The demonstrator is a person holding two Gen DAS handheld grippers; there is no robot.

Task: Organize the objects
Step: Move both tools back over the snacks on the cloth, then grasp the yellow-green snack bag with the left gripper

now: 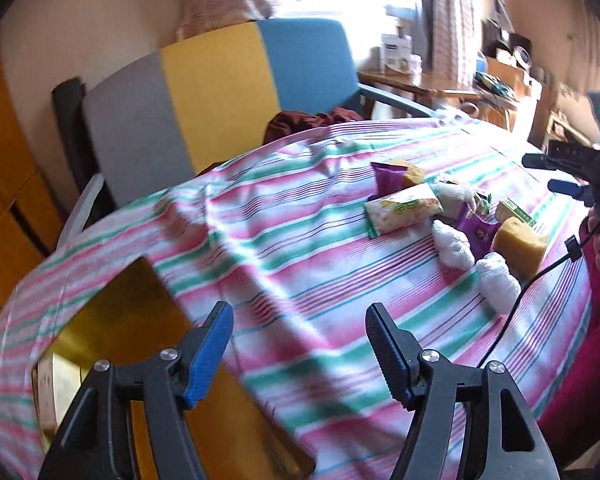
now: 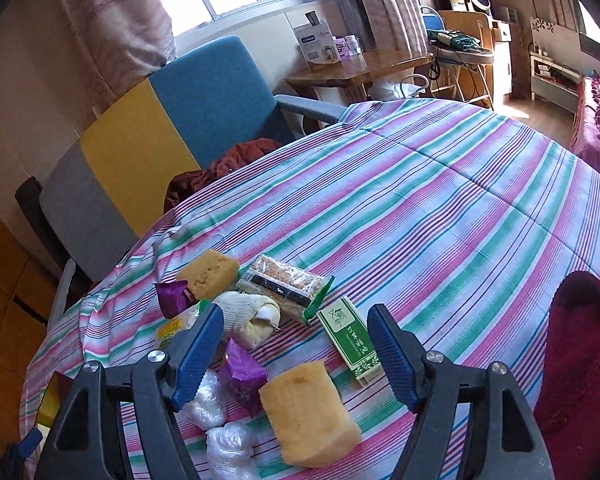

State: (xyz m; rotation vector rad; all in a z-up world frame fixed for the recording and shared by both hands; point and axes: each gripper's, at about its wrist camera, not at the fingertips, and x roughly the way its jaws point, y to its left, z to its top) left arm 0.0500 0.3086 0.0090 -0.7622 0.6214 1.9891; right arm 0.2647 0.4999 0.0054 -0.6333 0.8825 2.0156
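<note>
A pile of small items lies on the striped tablecloth [image 2: 440, 216]: two yellow sponges [image 2: 310, 416] [image 2: 208, 274], a green box [image 2: 348, 340], a cracker packet [image 2: 284, 284], purple packets [image 2: 242, 374], a knit glove [image 2: 246, 310] and white plastic bundles [image 2: 230, 454]. My right gripper [image 2: 296, 346] is open, hovering just above the near sponge. My left gripper [image 1: 300, 346] is open and empty over the cloth, left of the pile [image 1: 456, 216]. A gold-lined box [image 1: 132, 340] sits under its left finger.
A grey, yellow and blue chair [image 2: 160, 132] stands behind the table with a dark red cloth [image 2: 236, 160] on it. A wooden side table [image 2: 356, 68] stands by the window. A red sleeve [image 2: 580, 352] is at the right edge.
</note>
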